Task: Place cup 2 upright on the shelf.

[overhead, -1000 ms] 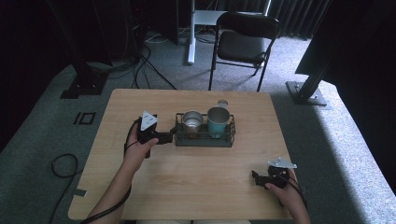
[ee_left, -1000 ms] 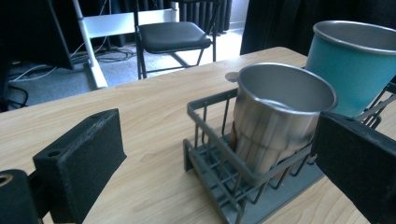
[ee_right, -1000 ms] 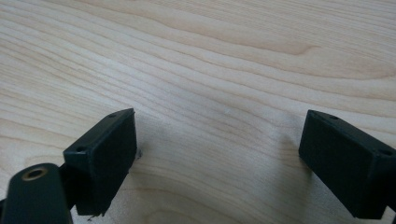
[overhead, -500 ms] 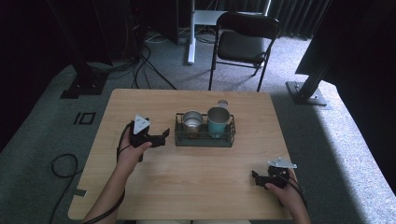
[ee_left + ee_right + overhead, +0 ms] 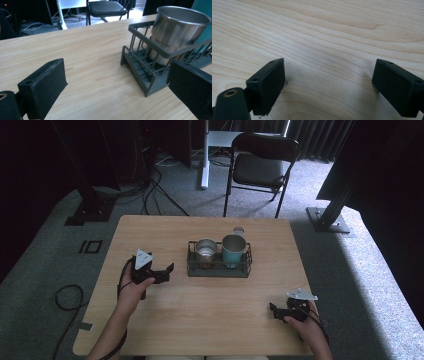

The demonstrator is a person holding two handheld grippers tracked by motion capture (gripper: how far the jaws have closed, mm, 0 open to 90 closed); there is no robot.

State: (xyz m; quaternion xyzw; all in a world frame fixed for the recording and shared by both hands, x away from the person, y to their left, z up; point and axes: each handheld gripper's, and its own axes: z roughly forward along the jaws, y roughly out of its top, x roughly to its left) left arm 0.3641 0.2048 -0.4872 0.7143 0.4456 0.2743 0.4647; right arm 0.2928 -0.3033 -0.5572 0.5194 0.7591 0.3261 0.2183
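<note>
A black folding chair (image 5: 260,167) stands on grey carpet (image 5: 50,245).

Bare forearms, 2 black grippers, left gripper (image 5: 167,271), right gripper (image 5: 274,310), grey triangular plates, black cables

Brushed metal cup (image 5: 178,30) — matt grey wire rack (image 5: 147,75) — smooth light-wood table (image 5: 95,62).

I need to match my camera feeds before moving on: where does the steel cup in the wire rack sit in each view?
High view: the steel cup stands mid-table, in the left half of the wire rack, beside the teal cup.
Left gripper view: upper right, inside the rack's near corner.
Right gripper view: bare tabletop between its jaws; no cup.
Shared landmark: the wire rack.
</note>
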